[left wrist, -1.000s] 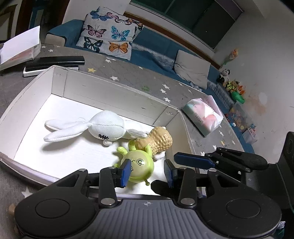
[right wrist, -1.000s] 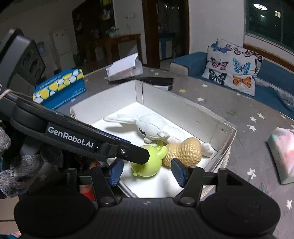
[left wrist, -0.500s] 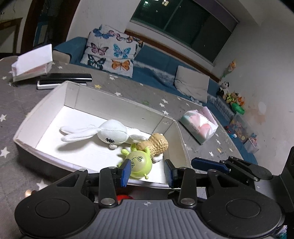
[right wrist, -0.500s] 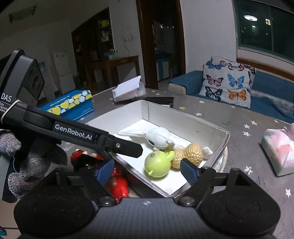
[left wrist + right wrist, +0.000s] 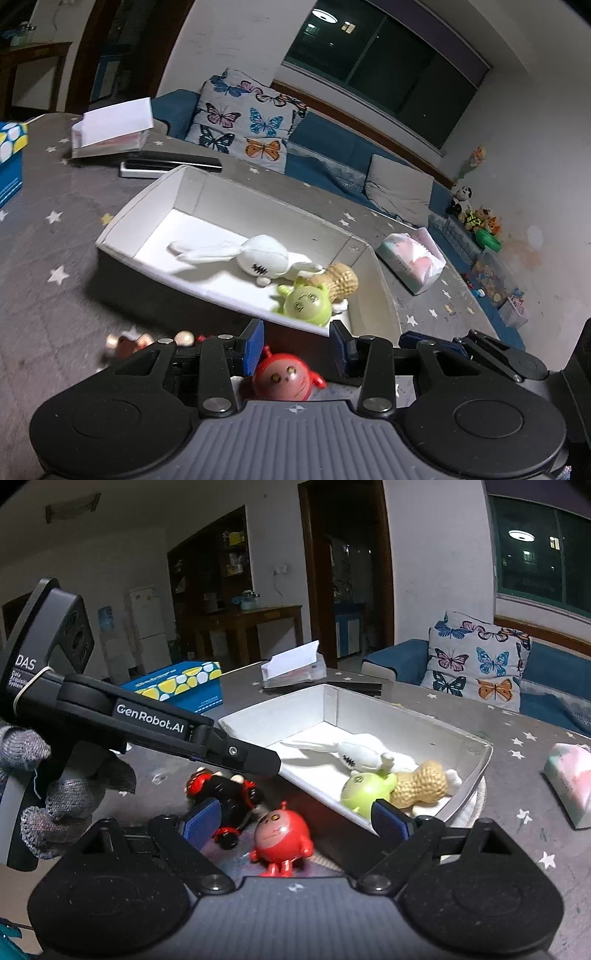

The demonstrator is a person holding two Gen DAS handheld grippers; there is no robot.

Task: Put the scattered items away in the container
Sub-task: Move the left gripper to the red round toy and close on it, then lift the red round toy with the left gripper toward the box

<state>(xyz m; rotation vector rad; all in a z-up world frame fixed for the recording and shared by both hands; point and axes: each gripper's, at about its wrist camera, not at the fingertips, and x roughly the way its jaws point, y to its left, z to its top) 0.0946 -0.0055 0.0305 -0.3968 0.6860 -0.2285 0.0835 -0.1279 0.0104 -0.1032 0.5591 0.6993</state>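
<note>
The white box (image 5: 147,206) stands on the grey table with stars (image 5: 44,229). Inside it, near the corner at 5 o'clock in the left wrist view, three toys lie close together: the white rabbit (image 5: 264,254), the green toy (image 5: 306,304) and the peanut toy (image 5: 341,282). The green toy touches the peanut toy, and the rabbit lies just beside both.

Outside the box, on the table in front of its near wall, two toys are not yet tidied. The red round toy (image 5: 282,830) stands at 6 o'clock from the box in the right wrist view. The black and red toy (image 5: 229,797) lies just beside it, at 10 o'clock from it.

The right gripper (image 5: 293,821) is wide and its jaws are opening. The red round toy is between the blue pads (image 5: 201,821), but they do not touch it. The left gripper (image 5: 295,349) has a moderate gap, and the red round toy shows between its pads with no contact. In the right wrist view, a gloved hand (image 5: 70,794) holds the left gripper at 9 o'clock.

A blue tissue box (image 5: 177,685) and a pink packet (image 5: 412,258) are also on the table.
</note>
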